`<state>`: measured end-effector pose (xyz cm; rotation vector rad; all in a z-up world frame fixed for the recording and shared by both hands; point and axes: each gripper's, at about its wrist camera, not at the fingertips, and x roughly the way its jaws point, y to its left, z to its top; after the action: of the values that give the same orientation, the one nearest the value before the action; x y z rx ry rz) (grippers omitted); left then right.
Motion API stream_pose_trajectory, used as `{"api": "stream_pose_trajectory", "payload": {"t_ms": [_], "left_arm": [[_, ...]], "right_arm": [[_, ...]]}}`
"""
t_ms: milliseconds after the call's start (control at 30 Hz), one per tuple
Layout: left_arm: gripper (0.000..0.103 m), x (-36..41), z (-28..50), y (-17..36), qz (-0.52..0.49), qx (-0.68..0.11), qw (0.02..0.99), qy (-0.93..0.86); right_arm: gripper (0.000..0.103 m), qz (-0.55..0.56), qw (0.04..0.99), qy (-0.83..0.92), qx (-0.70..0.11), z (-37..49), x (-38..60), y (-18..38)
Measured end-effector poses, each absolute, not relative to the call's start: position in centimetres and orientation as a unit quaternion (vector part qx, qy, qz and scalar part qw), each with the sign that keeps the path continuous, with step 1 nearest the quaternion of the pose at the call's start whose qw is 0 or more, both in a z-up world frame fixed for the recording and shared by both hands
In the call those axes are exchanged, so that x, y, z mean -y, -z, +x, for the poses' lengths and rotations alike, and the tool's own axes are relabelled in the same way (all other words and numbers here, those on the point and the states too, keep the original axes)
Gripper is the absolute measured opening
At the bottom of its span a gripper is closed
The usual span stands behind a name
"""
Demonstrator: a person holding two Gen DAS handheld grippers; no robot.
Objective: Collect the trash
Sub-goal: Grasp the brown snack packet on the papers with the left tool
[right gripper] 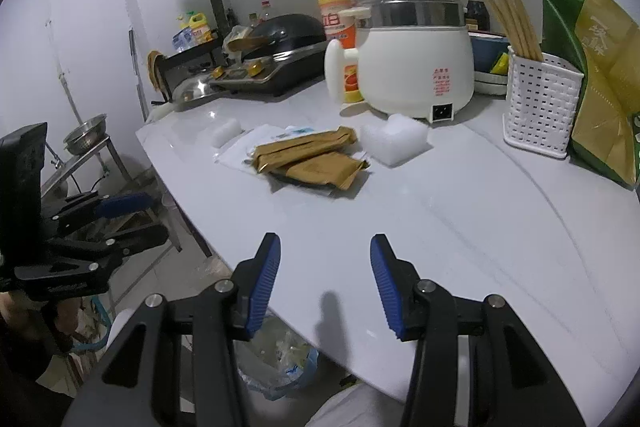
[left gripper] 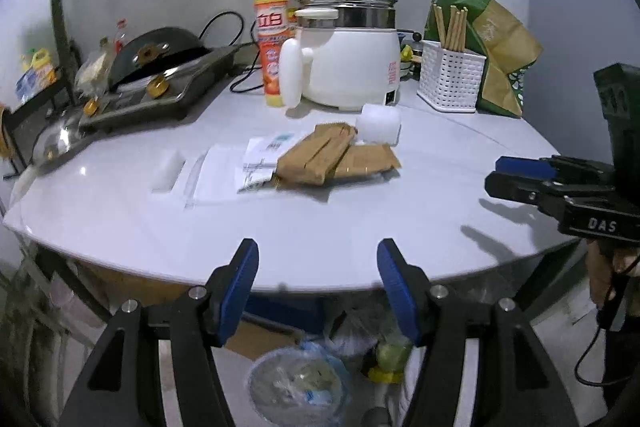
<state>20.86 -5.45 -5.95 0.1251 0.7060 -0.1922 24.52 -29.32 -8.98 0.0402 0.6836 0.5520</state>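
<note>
White table [left gripper: 360,219] | basket [left gripper: 450,83]: chopsticks [left gripper: 452,27] (upright) | bin [left gripper: 296,383]: trash

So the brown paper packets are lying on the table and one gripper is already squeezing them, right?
Not quite. The brown paper packets do lie on the table, but no gripper is squeezing them. The right wrist view shows the right gripper open and empty, well short of them; the left gripper is open and empty too.

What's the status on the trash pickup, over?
Left gripper and right gripper open, empty. Brown wrappers and foam block untouched on table. Nothing in the way.
</note>
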Motion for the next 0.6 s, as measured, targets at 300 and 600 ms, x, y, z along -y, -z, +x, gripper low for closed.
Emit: {"api": "stream_pose_trajectory", "payload": {"t_ms": [300, 600], "left_arm": [[0.062, 6.6, 25.8, 6.4, 0.073, -0.347, 0.929, 0.109], [0.062, 6.2, 29.8, 7.2, 0.068, -0.353, 0.926, 0.113]], "right_arm": [[0.045, 0.025, 0.906, -0.255, -0.336, 27.3, 30.0, 9.1], [0.058, 0.036, 0.908, -0.235, -0.346, 31.0, 30.4, 9.3]]}}
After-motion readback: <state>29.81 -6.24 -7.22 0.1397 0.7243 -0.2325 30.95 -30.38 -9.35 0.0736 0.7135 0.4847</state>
